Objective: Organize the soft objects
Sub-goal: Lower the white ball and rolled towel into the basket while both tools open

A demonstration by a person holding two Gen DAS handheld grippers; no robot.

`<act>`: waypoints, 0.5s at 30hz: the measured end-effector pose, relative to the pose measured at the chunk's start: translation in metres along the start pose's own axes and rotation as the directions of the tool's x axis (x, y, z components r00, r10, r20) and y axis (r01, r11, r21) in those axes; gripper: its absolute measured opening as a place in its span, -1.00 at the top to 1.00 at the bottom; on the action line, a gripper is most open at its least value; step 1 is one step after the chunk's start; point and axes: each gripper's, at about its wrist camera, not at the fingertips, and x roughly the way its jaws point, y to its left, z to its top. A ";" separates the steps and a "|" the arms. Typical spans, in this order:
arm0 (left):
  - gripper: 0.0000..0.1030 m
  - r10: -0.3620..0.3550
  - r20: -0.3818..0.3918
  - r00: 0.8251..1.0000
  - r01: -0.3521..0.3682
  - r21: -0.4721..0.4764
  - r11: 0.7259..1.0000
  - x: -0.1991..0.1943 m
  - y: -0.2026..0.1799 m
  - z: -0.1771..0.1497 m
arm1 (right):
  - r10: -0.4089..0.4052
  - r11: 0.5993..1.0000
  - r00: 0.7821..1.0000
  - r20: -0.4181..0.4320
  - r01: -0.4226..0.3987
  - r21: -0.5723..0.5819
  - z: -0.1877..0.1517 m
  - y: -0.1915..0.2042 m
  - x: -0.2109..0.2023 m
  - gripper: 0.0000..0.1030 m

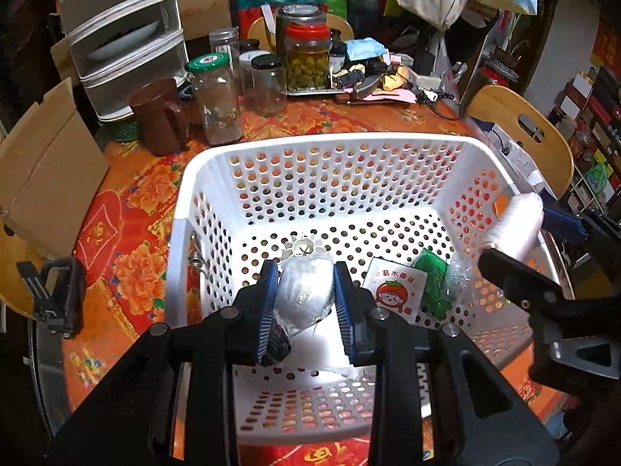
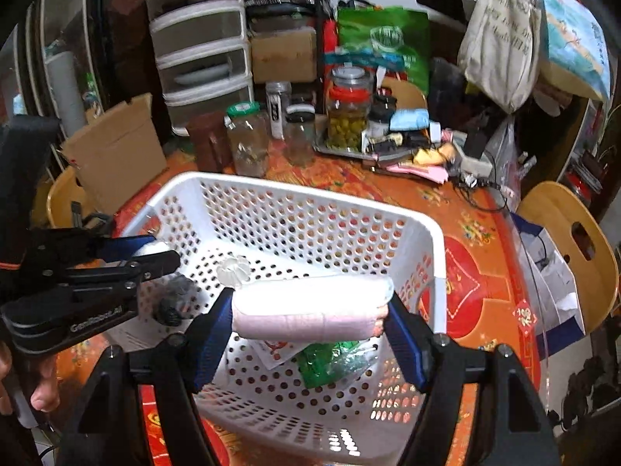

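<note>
A white perforated basket (image 1: 322,143) stands on the orange flowered tablecloth; it also shows in the right wrist view (image 2: 438,272). My left gripper (image 1: 306,303) is shut on a white soft bundle in clear plastic (image 1: 306,291), held inside the basket above its floor. My right gripper (image 2: 310,310) is shut on a pale pink rolled cloth (image 2: 310,306), held crosswise over the basket's near right side; the roll also shows in the left wrist view (image 1: 516,225). A cartoon packet (image 1: 396,291) and a green packet (image 1: 434,283) lie on the basket floor.
Glass jars (image 1: 217,101), a brown mug (image 1: 159,116) and a tray with a pickle jar (image 1: 308,62) stand behind the basket. A cardboard box (image 1: 46,171) is at the left, a wooden chair (image 1: 531,136) at the right, and drawers (image 1: 120,39) at the back left.
</note>
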 end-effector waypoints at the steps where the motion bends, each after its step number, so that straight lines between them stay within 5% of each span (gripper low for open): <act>1: 0.48 -0.003 -0.004 1.000 0.003 0.000 1.000 0.003 0.000 0.000 | 0.004 1.000 1.000 -0.009 -0.004 0.003 0.000 -0.001 0.005 -0.42; 9: 0.42 -0.060 -0.020 0.998 0.059 -0.037 0.998 0.022 0.003 0.001 | 0.008 1.000 1.000 -0.012 -0.008 0.022 0.003 -0.004 0.023 -0.48; 11: -0.14 -0.120 -0.009 0.993 0.120 -0.050 0.992 0.021 0.005 0.000 | -0.003 1.000 1.000 0.018 0.003 0.028 0.006 -0.006 0.019 -0.77; 12: -0.60 -0.127 0.008 0.992 0.127 -0.057 0.990 0.018 0.007 0.000 | -0.006 1.000 0.999 0.032 0.005 0.028 0.007 -0.007 0.016 -0.99; 13: -0.81 -0.110 0.033 0.993 0.112 -0.063 0.992 0.014 0.010 -0.002 | -0.003 0.999 0.999 0.046 0.001 0.032 0.008 -0.009 0.013 -1.00; 15: -0.91 -0.110 0.075 0.991 0.115 -0.070 0.991 0.005 0.015 -0.004 | 0.009 0.999 0.998 0.066 -0.012 0.040 0.008 -0.014 0.004 -1.00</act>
